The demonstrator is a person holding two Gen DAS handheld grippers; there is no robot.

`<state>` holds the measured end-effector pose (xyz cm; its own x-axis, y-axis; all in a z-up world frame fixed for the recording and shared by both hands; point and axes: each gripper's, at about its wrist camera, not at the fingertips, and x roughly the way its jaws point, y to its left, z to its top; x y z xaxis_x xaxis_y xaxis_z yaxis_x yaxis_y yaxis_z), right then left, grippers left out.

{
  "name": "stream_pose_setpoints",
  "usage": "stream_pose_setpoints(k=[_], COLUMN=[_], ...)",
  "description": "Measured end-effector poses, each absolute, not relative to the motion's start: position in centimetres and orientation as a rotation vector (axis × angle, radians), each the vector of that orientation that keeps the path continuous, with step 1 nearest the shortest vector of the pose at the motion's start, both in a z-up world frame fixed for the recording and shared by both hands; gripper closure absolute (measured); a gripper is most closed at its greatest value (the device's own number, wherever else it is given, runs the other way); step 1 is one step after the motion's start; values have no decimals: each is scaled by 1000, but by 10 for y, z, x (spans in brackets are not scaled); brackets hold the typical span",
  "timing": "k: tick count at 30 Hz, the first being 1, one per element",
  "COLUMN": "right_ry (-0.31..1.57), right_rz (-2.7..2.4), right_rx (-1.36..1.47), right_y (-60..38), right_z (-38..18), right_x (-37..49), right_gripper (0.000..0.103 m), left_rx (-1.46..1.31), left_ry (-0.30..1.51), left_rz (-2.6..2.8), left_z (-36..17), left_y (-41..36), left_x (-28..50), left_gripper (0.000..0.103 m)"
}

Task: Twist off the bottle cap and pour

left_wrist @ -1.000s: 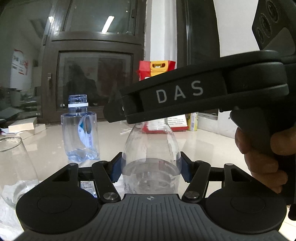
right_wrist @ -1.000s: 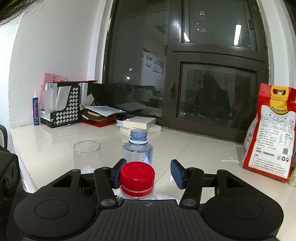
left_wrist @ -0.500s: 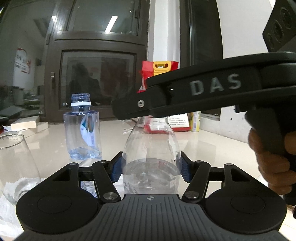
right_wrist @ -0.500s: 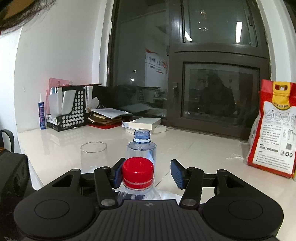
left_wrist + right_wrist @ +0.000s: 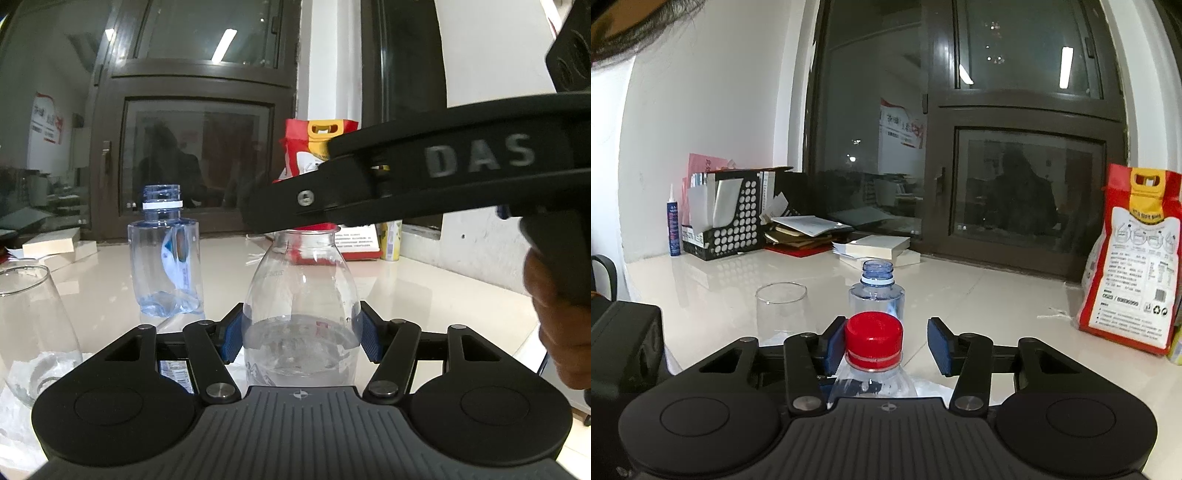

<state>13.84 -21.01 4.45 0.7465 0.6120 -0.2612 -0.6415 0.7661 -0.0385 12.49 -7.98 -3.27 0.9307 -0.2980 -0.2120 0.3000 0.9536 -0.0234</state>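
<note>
Task barely begun: the left gripper (image 5: 299, 338) clamps the upright clear bottle (image 5: 300, 314) near the desk (image 5: 979, 291) edge, while the right gripper (image 5: 886, 343), jaws closing but not yet gripping, straddles the red cap (image 5: 873, 338), still screwed on; the glass (image 5: 781, 310) awaits pouring.

A red-and-yellow rice bag (image 5: 1130, 258) stands at the right of the white surface (image 5: 979, 295); a perforated black file holder (image 5: 733, 218), stacked books (image 5: 875, 249) and a blue sealant tube (image 5: 674, 225) sit by the dark window (image 5: 1015, 166).
</note>
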Motion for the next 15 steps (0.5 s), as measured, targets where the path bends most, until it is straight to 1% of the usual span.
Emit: stream_pose_setpoints(k=[8, 10, 12, 15], right_ry=[234, 233, 233, 232], right_rz=[661, 661, 667, 675], right_rx=[-146, -145, -142, -137], right_y=[-192, -189, -189, -189], right_z=[42, 42, 41, 41], right_x=[150, 151, 151, 151], right_gripper=[53, 59, 67, 69], left_rx=[12, 10, 10, 9], left_ry=[212, 212, 210, 209], left_rz=[-305, -305, -306, -306], left_z=[-33, -33, -33, -34], left_y=[-79, -78, -78, -77], left_x=[125, 126, 126, 126], left_gripper=[39, 39, 39, 39])
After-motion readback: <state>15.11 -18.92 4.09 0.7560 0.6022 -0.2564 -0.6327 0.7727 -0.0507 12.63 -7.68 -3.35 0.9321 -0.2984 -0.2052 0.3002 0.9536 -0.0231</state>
